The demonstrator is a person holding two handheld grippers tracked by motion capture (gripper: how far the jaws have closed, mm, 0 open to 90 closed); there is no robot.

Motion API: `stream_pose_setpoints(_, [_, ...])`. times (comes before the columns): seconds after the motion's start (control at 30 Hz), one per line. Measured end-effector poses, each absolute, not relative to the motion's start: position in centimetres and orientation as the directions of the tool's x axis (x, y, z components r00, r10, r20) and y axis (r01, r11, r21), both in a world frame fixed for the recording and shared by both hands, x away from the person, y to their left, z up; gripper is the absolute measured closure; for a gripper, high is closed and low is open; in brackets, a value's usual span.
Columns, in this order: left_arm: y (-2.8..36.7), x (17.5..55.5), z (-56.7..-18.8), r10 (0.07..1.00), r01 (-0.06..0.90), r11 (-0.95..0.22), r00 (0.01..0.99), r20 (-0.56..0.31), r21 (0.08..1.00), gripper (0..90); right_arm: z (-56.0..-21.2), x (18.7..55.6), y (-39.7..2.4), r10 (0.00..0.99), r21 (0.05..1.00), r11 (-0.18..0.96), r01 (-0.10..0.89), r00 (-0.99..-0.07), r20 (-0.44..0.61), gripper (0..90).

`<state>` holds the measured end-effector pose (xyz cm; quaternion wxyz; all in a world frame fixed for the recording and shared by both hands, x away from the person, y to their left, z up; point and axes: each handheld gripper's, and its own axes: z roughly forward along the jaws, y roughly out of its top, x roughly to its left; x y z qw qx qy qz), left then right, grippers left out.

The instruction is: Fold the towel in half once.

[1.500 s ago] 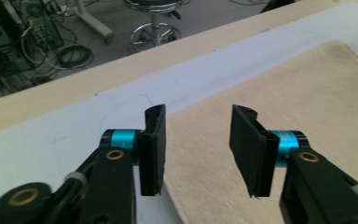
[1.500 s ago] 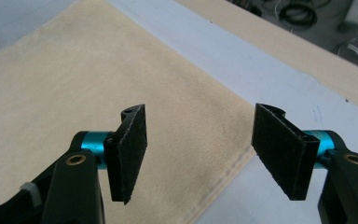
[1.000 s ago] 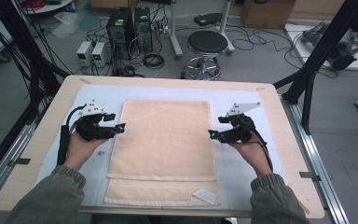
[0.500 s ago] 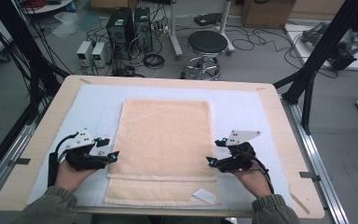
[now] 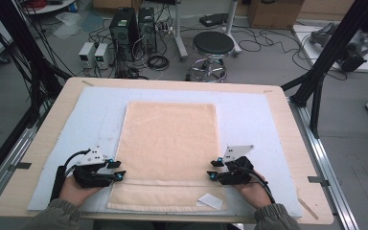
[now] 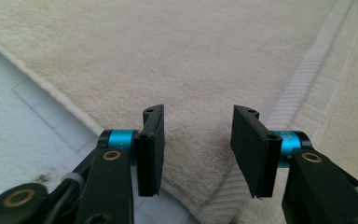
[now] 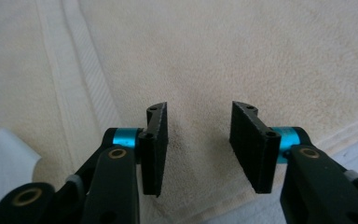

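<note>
Lay flat, the fuzzy cream towel (image 5: 168,143) (woven band near one end), its side edges between parted jaws of left gripper (image 6: 196,149) and right gripper (image 7: 198,149), both just narrowed, unpinched.

A lab: computer towers (image 5: 133,21), tangled floor cables (image 5: 268,36), a stool (image 5: 212,44) and black rig frames (image 5: 333,50).

The scene is viewed from a fixed high camera above the person's side, directed forward and down across the whole surface (image 5: 278,120) to the floor beyond. Each gripper view is taken along its own jaws, close above the towel (image 5: 170,143). The towel's near band is shared: its left edge (image 6: 51,88) in the left gripper view, its right edge (image 7: 345,130) in the right.
</note>
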<state>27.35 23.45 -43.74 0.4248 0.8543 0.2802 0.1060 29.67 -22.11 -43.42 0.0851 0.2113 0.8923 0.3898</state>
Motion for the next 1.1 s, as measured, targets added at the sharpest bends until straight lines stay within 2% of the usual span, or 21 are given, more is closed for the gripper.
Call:
stream_pose_setpoints(0.17, [22.8, 27.4, -44.0, 0.558, 0.364, -0.517, 0.830, -0.017, 0.775, 66.6, -43.7, 29.9, -21.8, 0.433, 0.715, 0.629, 0.305, -0.902, 0.004, 66.7])
stream_pose_setpoints(0.43, [22.6, 27.6, -44.0, 0.568, 0.371, -0.512, 0.823, -0.019, 0.774, 82.4, -43.8, 30.2, -22.1, 0.433, 0.724, 0.613, 0.316, -0.901, 0.026, 80.8])
stream_pose_setpoints(0.6, [22.6, 27.7, -43.7, 0.572, 0.374, -0.500, 0.820, -0.027, 0.781, 85.5, -43.6, 30.2, -22.1, 0.432, 0.731, 0.612, 0.301, -0.902, 0.010, 85.1])
stream_pose_setpoints(1.1, [23.4, 27.0, -41.9, 0.590, 0.345, -0.421, 0.806, -0.036, 0.839, 86.2, -41.8, 29.5, -23.0, 0.429, 0.796, 0.540, 0.273, -0.903, 0.020, 85.7])
